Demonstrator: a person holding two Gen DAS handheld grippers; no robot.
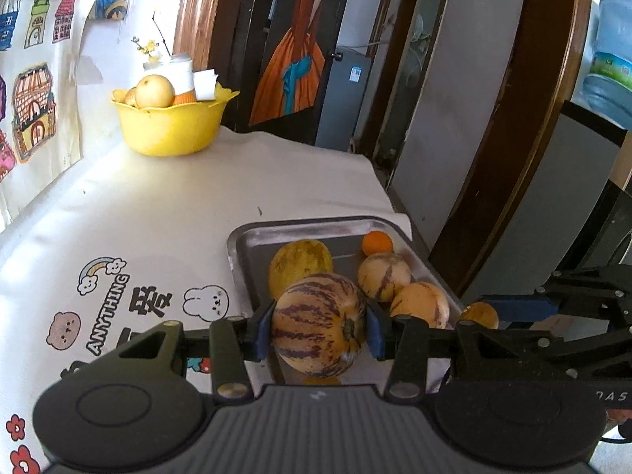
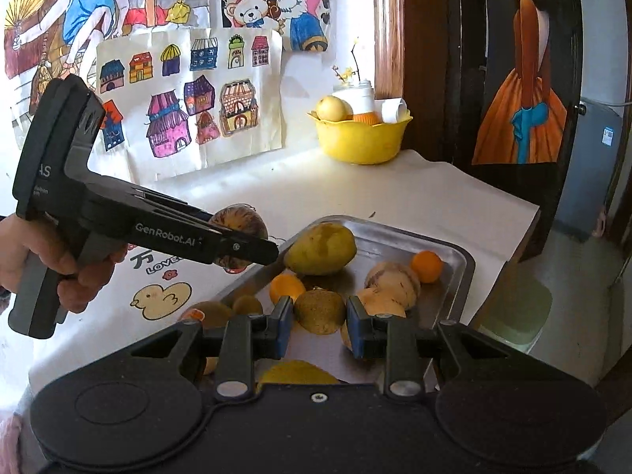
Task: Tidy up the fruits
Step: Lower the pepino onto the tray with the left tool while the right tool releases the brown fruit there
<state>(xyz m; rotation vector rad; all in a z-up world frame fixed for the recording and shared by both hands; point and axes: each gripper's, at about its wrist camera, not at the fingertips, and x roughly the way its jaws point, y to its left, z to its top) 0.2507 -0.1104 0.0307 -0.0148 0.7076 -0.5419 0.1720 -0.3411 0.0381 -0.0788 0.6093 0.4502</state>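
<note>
My left gripper [image 1: 319, 326] is shut on a striped pepino melon [image 1: 319, 324] and holds it above the near left edge of the metal tray [image 1: 304, 227]. The tray holds a yellow fruit [image 1: 300, 262], an orange [image 1: 377, 243] and two more striped melons [image 1: 383, 274]. In the right wrist view my right gripper [image 2: 320, 326] has its blue pads on either side of a brown kiwi [image 2: 320, 312] in the tray [image 2: 454, 252]; whether they touch it is unclear. The left gripper [image 2: 241, 247] with its melon [image 2: 239, 217] shows there to the left of the tray.
A yellow bowl [image 1: 172, 126] with a pear, a white bottle and paper stands at the table's far edge by the wall. Children's drawings hang on the wall. The tablecloth [image 1: 118, 229] has cartoon prints. The table's right edge drops beside the tray.
</note>
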